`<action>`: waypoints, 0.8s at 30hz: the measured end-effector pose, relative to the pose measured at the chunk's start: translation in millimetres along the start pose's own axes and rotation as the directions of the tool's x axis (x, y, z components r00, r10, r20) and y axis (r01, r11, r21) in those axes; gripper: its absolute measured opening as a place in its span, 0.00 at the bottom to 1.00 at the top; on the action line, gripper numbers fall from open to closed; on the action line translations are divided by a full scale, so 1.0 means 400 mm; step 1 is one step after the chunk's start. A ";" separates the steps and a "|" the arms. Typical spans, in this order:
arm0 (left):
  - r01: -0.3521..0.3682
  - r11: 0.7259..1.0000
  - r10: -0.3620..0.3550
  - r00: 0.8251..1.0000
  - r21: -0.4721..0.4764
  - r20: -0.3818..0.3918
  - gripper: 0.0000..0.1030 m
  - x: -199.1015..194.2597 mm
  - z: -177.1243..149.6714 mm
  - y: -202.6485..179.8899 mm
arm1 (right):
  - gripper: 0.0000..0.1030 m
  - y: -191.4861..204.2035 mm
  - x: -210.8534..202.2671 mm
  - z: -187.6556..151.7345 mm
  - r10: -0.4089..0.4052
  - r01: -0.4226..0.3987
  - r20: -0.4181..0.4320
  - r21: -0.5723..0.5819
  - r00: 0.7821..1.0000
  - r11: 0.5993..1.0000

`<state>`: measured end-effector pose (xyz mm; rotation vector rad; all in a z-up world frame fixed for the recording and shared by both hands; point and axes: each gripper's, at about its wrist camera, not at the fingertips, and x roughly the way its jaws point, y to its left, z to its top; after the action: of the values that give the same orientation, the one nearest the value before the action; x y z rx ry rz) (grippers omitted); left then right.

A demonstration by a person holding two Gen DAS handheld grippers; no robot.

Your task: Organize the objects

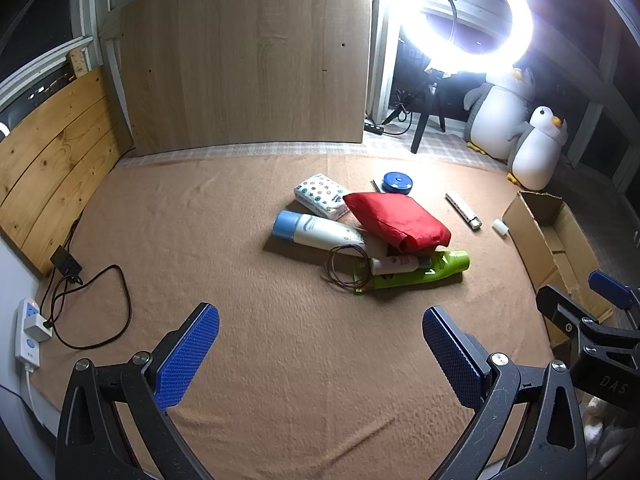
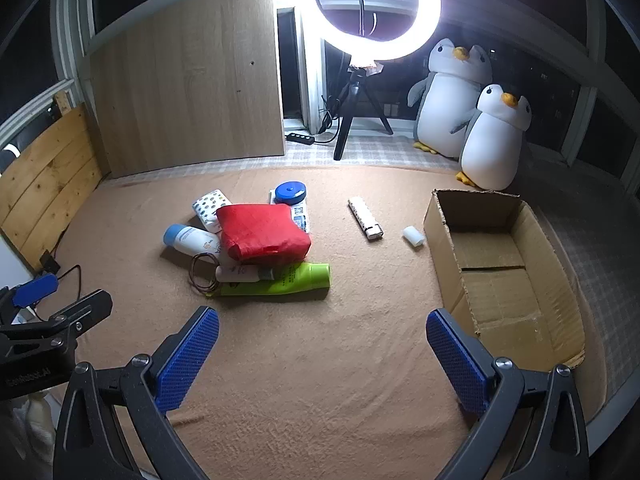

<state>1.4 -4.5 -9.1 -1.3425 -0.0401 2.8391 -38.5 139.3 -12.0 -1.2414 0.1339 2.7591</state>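
Observation:
A pile lies on the tan blanket (image 1: 280, 340): a red pouch (image 1: 396, 220) (image 2: 262, 232), a white bottle with a blue cap (image 1: 316, 232) (image 2: 188, 240), a green tube (image 1: 416, 270) (image 2: 288, 280), a small white tube (image 1: 394, 265), a patterned tissue pack (image 1: 322, 196) (image 2: 210, 204), a blue round case (image 1: 397, 182) (image 2: 291, 193) and a wire loop (image 1: 346, 268) (image 2: 204, 272). A white lighter-like stick (image 2: 365, 218) and a small white cap (image 2: 413, 236) lie apart. An open cardboard box (image 2: 504, 264) (image 1: 548, 248) stands at the right. My left gripper (image 1: 320, 356) and right gripper (image 2: 322, 356) are open and empty, short of the pile.
Two plush penguins (image 2: 472, 120) and a ring light on a tripod (image 2: 378, 8) stand at the back. A wooden board (image 1: 248, 60) leans behind. A power strip (image 1: 28, 332) with cables (image 1: 96, 304) lies at the left edge.

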 end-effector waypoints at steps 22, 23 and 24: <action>-0.004 1.000 0.004 1.000 0.009 0.008 1.00 -0.005 0.002 0.002 | 1.00 -0.010 0.012 -0.003 -0.025 0.025 -0.025 0.010 0.999 1.000; -0.004 1.000 0.004 1.000 0.010 0.008 1.00 -0.004 0.002 0.002 | 1.00 -0.010 0.012 -0.004 -0.028 0.028 -0.022 0.011 0.999 1.000; -0.004 1.000 0.004 1.000 0.010 0.008 1.00 -0.004 0.002 0.002 | 1.00 -0.010 0.011 -0.005 -0.032 0.032 -0.015 0.011 0.999 0.999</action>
<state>2.0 -5.5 -7.4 -1.3314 -0.0238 2.8437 -39.4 143.5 -16.7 -1.2508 0.1292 2.7189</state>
